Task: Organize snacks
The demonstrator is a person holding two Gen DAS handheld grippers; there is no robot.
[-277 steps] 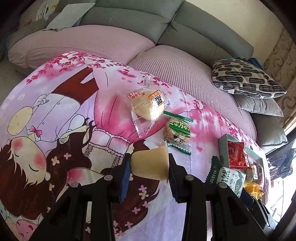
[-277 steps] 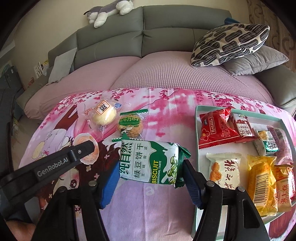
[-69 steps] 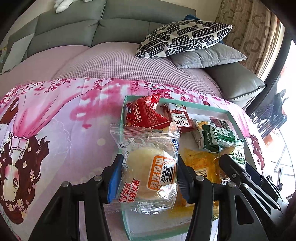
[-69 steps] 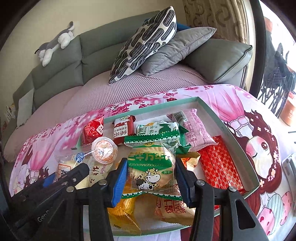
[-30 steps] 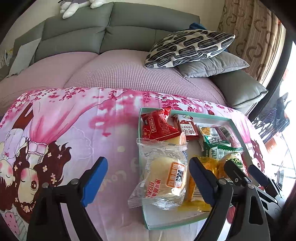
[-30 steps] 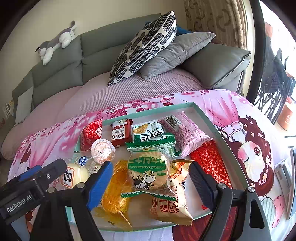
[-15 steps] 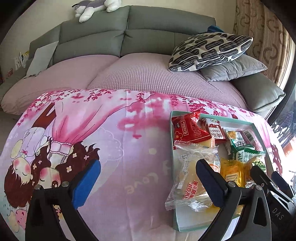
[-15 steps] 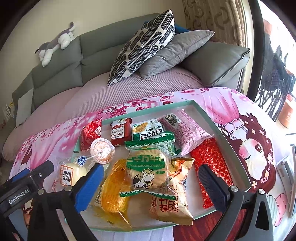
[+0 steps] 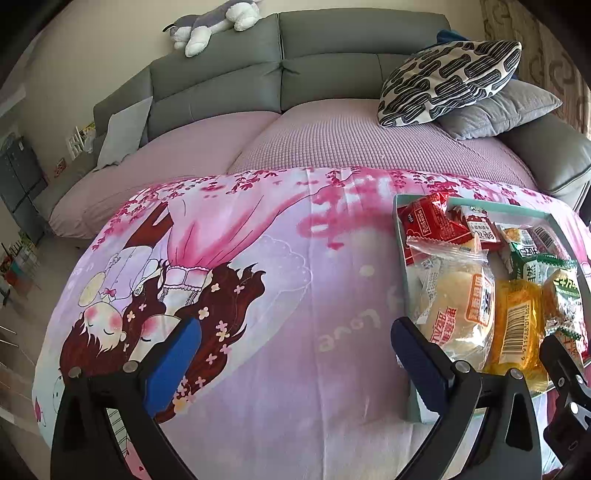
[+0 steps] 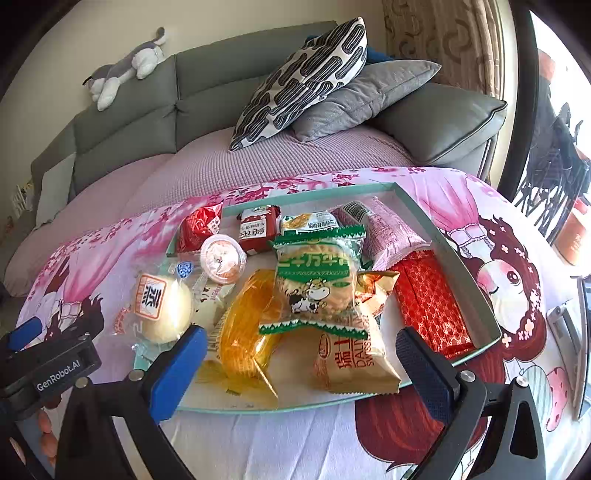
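A teal tray (image 10: 454, 254) on the cartoon-print cloth holds several snack packs. The bun in clear wrap (image 10: 162, 306) lies at its left end, partly over the rim; it also shows in the left wrist view (image 9: 456, 302). The green-edged cow biscuit pack (image 10: 316, 282) lies on top of the pile. A jelly cup (image 10: 222, 258), a yellow cake pack (image 10: 247, 325) and red packs (image 10: 430, 306) lie around it. My left gripper (image 9: 291, 354) is open and empty over bare cloth, left of the tray (image 9: 400, 221). My right gripper (image 10: 301, 363) is open and empty at the tray's near edge.
A grey sofa with a pink cover (image 9: 332, 147) stands behind the table, with a patterned pillow (image 10: 299, 85) and a plush toy (image 9: 210, 22). The left gripper's body (image 10: 48, 365) shows at the lower left of the right wrist view. A phone-like object (image 10: 565, 325) lies at the far right.
Both grippers have let go of the bun and the cow biscuit pack, opened wide and drawn back. The left gripper has swung left over bare cloth.
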